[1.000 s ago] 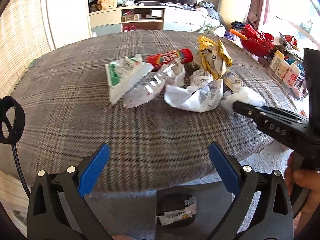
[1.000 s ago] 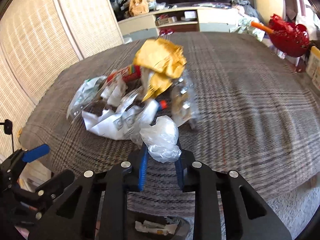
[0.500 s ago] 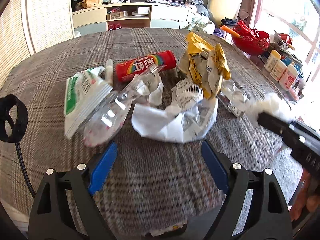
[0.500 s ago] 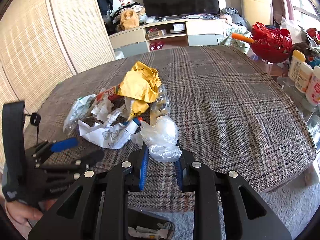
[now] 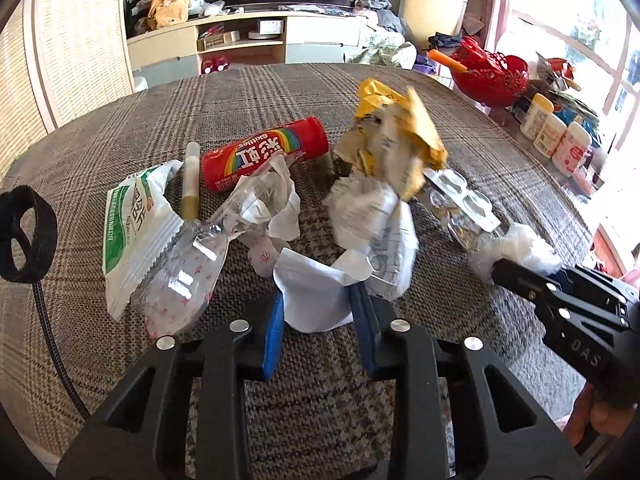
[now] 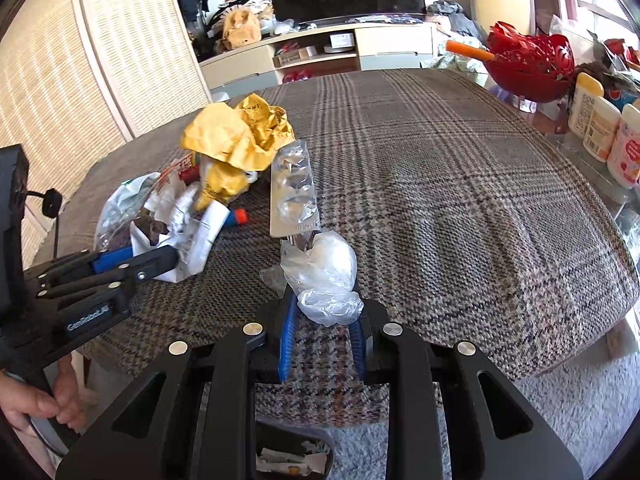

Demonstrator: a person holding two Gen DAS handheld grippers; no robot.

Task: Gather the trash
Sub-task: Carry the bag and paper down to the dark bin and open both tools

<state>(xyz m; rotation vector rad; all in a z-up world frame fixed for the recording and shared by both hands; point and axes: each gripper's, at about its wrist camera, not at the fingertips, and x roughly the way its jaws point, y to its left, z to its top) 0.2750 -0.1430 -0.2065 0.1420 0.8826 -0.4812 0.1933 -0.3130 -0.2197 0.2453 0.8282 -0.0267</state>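
Note:
A heap of trash lies on the plaid table point(image 5: 240, 92): a red Skittles tube point(image 5: 264, 152), a green-white packet point(image 5: 132, 224), a clear wrapper point(image 5: 188, 280), a crumpled yellow bag point(image 5: 400, 128), a blister pack point(image 5: 460, 196) and crumpled white paper point(image 5: 320, 296). My left gripper point(image 5: 318, 316) is shut on the near edge of the white paper; it also shows in the right wrist view point(image 6: 160, 262). My right gripper point(image 6: 322, 320) is shut on a wad of clear plastic film point(image 6: 324, 276), held over the table's near part, right of the heap.
A black bin point(image 6: 292, 456) holding paper scraps stands on the floor below the table's near edge. A red colander point(image 6: 532, 64) and several white bottles point(image 6: 600, 128) stand to the right of the table. A low TV shelf point(image 5: 240, 40) is behind.
My left gripper has moved forward and closed on the white paper. My right gripper still holds the plastic film and has shifted little.

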